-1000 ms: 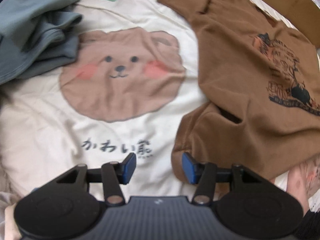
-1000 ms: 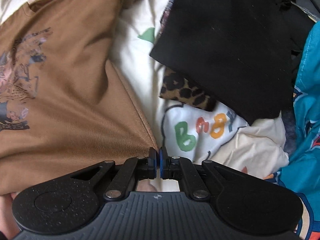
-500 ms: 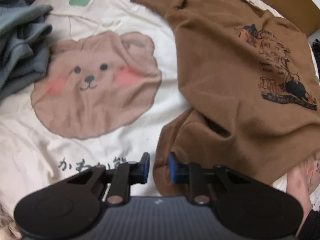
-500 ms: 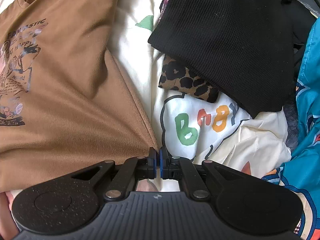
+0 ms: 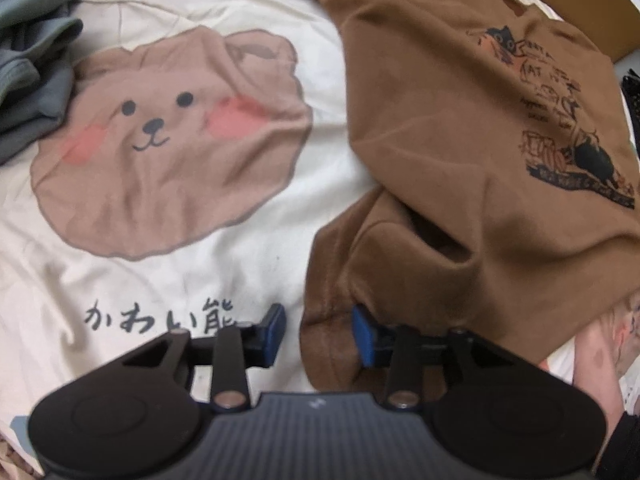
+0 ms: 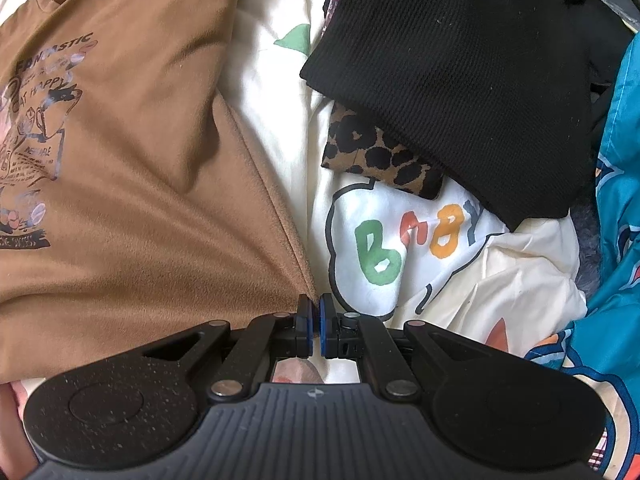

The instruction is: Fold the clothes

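Observation:
A brown T-shirt (image 5: 460,128) with a dark cartoon print lies face up on a cream bedsheet (image 5: 168,272). Its lower left corner is bunched into a fold, and the hem edge lies between the jaws of my left gripper (image 5: 319,328). Those jaws are opening and the pads do not press on the cloth. In the right wrist view the same T-shirt (image 6: 132,184) fills the left half, with creases running to its lower right corner. That corner is pinched in my right gripper (image 6: 316,326), which is shut on it.
A grey-green garment (image 5: 32,60) is heaped at the upper left and a cardboard box (image 5: 580,4) stands beyond the shirt. A black knit garment (image 6: 460,72) lies over a leopard-print piece (image 6: 376,152), with teal fabric (image 6: 616,240) at the right edge.
My left gripper narrowed, then widened again while sinking toward the shirt's bunched corner, which now lies between its jaws. The right gripper stays shut on its corner; the shirt has shifted slightly.

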`<state>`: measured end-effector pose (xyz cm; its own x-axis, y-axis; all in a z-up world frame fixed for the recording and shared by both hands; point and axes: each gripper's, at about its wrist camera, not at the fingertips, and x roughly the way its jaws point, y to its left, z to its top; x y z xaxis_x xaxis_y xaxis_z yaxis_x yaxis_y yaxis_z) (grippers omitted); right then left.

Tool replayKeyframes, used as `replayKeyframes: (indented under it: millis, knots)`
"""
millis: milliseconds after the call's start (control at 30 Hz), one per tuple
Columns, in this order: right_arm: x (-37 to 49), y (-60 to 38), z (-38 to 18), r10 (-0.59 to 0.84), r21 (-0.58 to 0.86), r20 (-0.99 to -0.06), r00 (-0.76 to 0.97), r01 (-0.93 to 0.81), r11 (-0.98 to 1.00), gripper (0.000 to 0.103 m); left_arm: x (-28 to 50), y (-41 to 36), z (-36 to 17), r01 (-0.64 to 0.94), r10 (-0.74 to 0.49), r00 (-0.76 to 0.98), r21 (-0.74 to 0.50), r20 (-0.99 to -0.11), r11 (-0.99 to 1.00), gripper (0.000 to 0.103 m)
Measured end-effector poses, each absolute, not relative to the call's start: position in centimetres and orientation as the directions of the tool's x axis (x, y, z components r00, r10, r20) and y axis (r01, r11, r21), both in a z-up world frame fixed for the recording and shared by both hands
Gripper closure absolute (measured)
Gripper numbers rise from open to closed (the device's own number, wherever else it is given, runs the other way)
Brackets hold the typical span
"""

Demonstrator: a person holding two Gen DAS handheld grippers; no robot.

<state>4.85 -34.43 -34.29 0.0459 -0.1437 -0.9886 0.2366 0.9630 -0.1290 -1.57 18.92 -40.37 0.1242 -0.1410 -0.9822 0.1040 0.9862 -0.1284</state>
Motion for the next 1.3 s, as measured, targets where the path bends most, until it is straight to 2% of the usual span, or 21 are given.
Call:
replayKeyframes:
  millis: [33,67,100,167,467,733,1000,1300]
  knots:
    - [4.8,-34.4,-34.3,-0.144,-0.129,-0.989,0.045,0.236,0.963,0.102,-1.6,18.9,-40.5,0.103,-0.139,0.12,-0.127,-0.983,0.987,0.068]
    - [4.9,-34.3,-34.3,-0.144,-0.13,-0.989,0.045,0.236,0.963,0.102,-1.6,18.8,-40.4,0.106,-0.14,0.115,-0.128,-0.983,0.986,0.087]
    - [4.9,-34.3,-34.2,-0.144,-0.128,-0.989,0.047,0.239,0.962,0.102,-1.7,18.7,-40.2,0.112,-0.144,0.108,-0.132,-0.984,0.985,0.094]
    - [4.8,-34.4,-34.0,-0.14,-0.123,-0.989,0.053,0.244,0.962,0.102,-1.9,18.7,-39.7,0.121,-0.152,0.1,-0.139,-0.983,0.983,0.096]
    - [3.9,-34.6,-30.1,-0.095,-0.064,-0.99,0.104,0.269,0.961,0.102,-2.7,24.0,-30.9,-0.023,-0.247,0.231,-0.259,-0.941,0.966,0.098]
    - [3.1,-34.6,-26.1,-0.053,-0.005,-0.986,0.157,0.288,0.957,0.102,-1.8,25.3,-23.2,-0.088,-0.228,0.371,-0.278,-0.9,0.957,0.098]
    - [0.9,-34.4,-21.2,0.01,0.079,-0.977,0.212,0.318,0.945,0.103,-3.4,28.4,-18.5,-0.206,-0.177,0.437,-0.29,-0.882,0.935,0.098]
    - [-1.3,-34.0,-17.7,0.063,0.151,-0.964,0.259,0.336,0.93,0.103,-5.8,30.6,-15.0,-0.27,-0.135,0.461,-0.283,-0.877,0.92,0.098]
